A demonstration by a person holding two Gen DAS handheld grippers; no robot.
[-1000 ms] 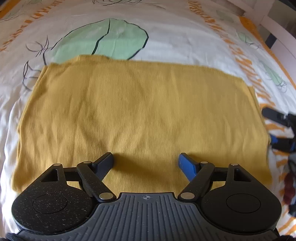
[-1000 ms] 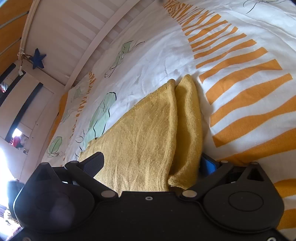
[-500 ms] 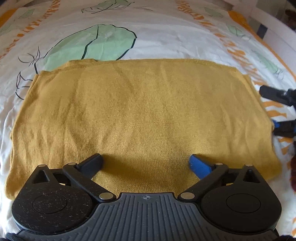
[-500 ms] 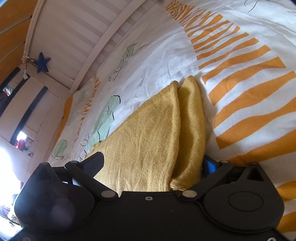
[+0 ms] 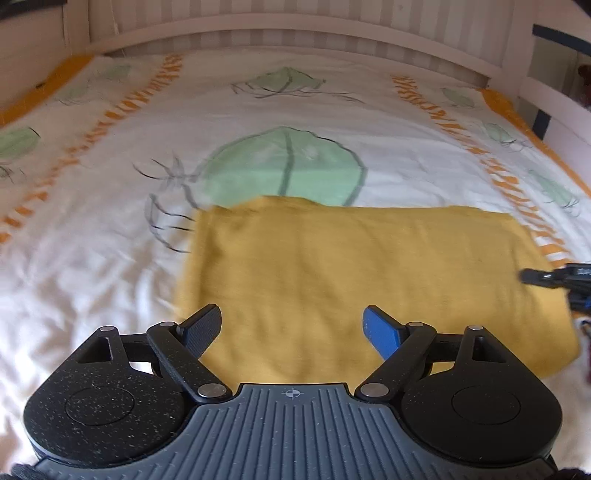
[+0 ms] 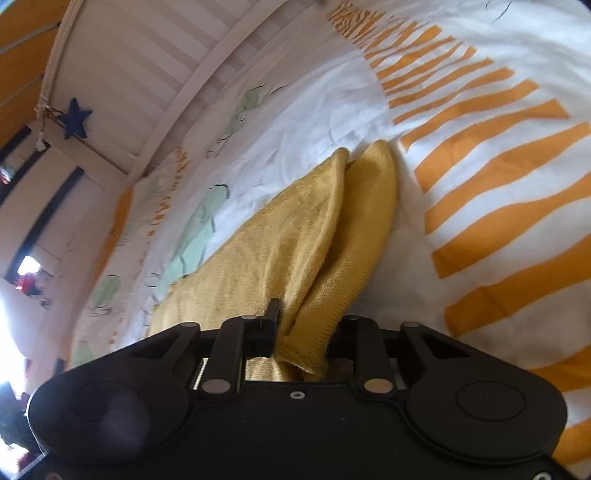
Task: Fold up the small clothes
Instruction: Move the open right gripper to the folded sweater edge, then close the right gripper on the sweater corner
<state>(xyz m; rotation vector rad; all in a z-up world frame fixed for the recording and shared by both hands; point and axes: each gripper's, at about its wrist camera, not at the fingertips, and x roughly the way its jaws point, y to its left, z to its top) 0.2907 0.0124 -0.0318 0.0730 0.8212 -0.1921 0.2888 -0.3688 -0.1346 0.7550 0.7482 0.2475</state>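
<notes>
Since half a second ago, the right hand-held gripper [image 6: 301, 328] has clamped its fingers onto the near edge of the yellow garment [image 5: 369, 273], where before they stood wide apart on either side of it. Meanwhile the left hand-held gripper [image 5: 291, 328] has pulled back and tilted up, so that more of the bed shows beyond the cloth. Its black and blue fingers stay spread wide and released, holding nothing, hovering over the garment's near edge. From the right wrist view, the pinched cloth bunches into two folds rising from the fingers. Further out, the garment lies as a flat folded rectangle on the bedsheet [image 5: 92, 258], overlapping a green leaf print [image 5: 288, 170]. Orange stripes [image 6: 498, 177] run alongside. Beyond stands the white slatted bed rail [image 5: 295, 35].
</notes>
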